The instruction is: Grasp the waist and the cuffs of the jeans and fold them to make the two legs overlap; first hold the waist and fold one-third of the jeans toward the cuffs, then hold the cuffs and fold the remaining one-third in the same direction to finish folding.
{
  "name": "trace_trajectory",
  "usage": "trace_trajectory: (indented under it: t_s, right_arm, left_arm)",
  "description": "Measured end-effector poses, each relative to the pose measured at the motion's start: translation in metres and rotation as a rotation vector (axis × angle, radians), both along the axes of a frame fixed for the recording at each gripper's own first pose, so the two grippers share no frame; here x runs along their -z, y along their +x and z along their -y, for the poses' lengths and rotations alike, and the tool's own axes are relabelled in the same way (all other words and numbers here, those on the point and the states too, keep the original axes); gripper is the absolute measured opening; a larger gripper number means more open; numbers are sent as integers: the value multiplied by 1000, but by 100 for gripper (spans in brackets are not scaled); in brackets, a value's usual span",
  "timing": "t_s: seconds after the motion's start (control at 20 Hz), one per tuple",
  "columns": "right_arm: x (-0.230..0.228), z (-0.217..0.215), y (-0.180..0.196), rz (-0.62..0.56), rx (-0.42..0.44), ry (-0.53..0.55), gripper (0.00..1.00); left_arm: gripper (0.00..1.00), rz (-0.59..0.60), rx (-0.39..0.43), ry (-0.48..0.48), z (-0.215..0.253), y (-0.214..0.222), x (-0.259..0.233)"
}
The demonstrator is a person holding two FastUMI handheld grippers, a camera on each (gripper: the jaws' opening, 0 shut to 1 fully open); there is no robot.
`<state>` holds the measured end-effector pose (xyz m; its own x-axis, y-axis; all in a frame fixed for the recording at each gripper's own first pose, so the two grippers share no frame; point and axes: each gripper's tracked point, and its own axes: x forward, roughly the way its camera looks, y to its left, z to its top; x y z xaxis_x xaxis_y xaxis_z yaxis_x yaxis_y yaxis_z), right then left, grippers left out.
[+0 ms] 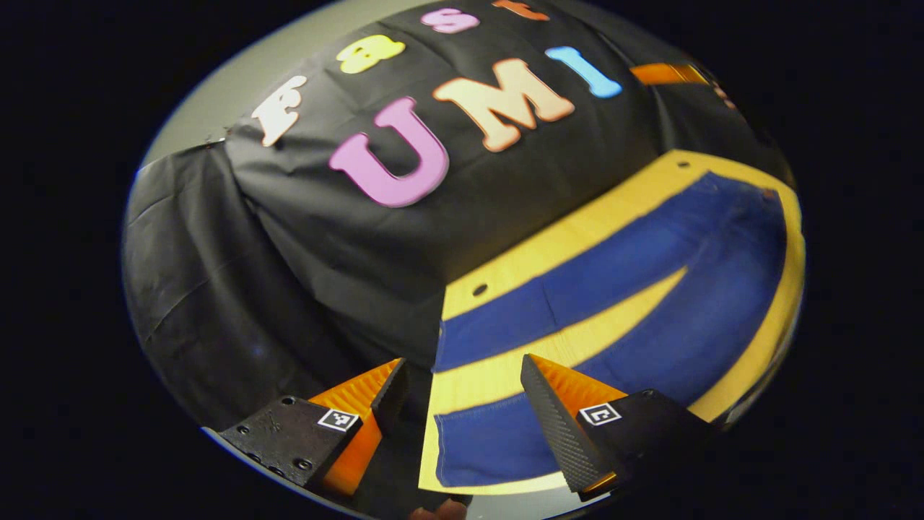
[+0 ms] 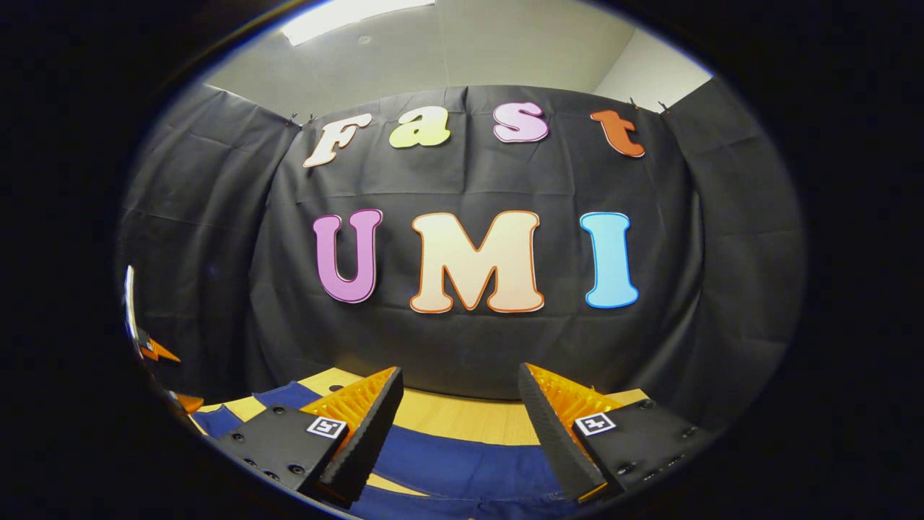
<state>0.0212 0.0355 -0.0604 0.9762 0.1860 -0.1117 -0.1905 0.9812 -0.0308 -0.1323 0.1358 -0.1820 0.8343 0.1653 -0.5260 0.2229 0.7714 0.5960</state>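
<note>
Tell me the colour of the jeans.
Dark blue jeans, laid flat on the table; clearest in the left gripper view.

Left gripper view. The tongs (image 1: pixel 458 404) occupy the bottom centre of the frame, jaws wide apart and holding nothing. Each finger (image 1: pixel 556 426) has an orange ribbed body and a black textured pad. The jeans (image 1: pixel 650 289) lie flat on the counter (image 1: pixel 505 267), running from lower centre to the right of the frame. The two legs are spread, with a wedge of bare yellow wood between them. The near cuff (image 1: pixel 491 444) sits between the fingers, at the counter's edge. The far cuff lies just above it. Black cloth (image 1: pixel 289 253) covers the left and upper frame.
</note>
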Motion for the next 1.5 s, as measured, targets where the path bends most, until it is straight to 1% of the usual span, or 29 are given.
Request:
trace_trajectory:
  t_s: [0.05, 0.1, 0.25, 0.35, 0.45, 0.5, 0.6, 0.75, 0.8, 0.85, 0.9, 1.15, 1.2, 1.25, 1.3, 1.35, 1.5]
  right_arm:
    - [5, 0, 1, -6, -4, -5, 100]
    - [7, -1, 1, -13, -7, -9, 99]
    - [17, 0, 4, -33, -3, -11, 99]
    - [23, 1, 4, -48, 0, -15, 100]
    - [26, 1, 5, -58, -1, -21, 99]
    - [28, 0, 5, -61, -2, -26, 100]
    - [33, -1, 4, -69, -3, -37, 99]
    - [41, -2, 3, -86, 1, -49, 99]
    - [43, -1, 3, -90, 6, -52, 97]
    - [44, 0, 2, -94, 11, -52, 99]
    - [45, 0, 3, -99, 16, -51, 99]
    - [47, 3, 2, -107, 42, -57, 99]
    - [44, 3, 1, -99, 46, -60, 99]
    - [41, 4, 1, -90, 50, -65, 99]
    - [39, 4, 1, -84, 52, -68, 100]
    - [40, 3, 0, -83, 54, -71, 99]
    - [41, 8, -2, -90, 72, -76, 99]
  left_arm:
    - [95, -53, 14, 26, -2, -11, 15]
    - [95, -98, 34, 56, -3, -22, 29]
    - [95, -225, 94, 172, -12, -41, 62]
    - [96, -288, 113, 211, -22, -54, 78]
    - [96, -352, 112, 247, -36, -65, 94]
    - [96, -371, 117, 277, -42, -70, 101]
    - [96, -413, 146, 344, -48, -78, 110]
    - [96, -472, 214, 423, -53, -90, 124]
    - [96, -488, 239, 445, -54, -93, 129]
    - [100, -508, 255, 466, -56, -97, 136]
    - [96, -526, 269, 477, -58, -102, 144]
    - [96, -563, 305, 496, -57, -106, 164]
    - [96, -556, 324, 511, -56, -102, 166]
    - [94, -548, 338, 524, -55, -98, 167]
    - [93, -541, 345, 528, -56, -96, 166]
    - [93, -538, 346, 524, -56, -94, 168]
    - [93, -523, 365, 533, -58, -85, 168]
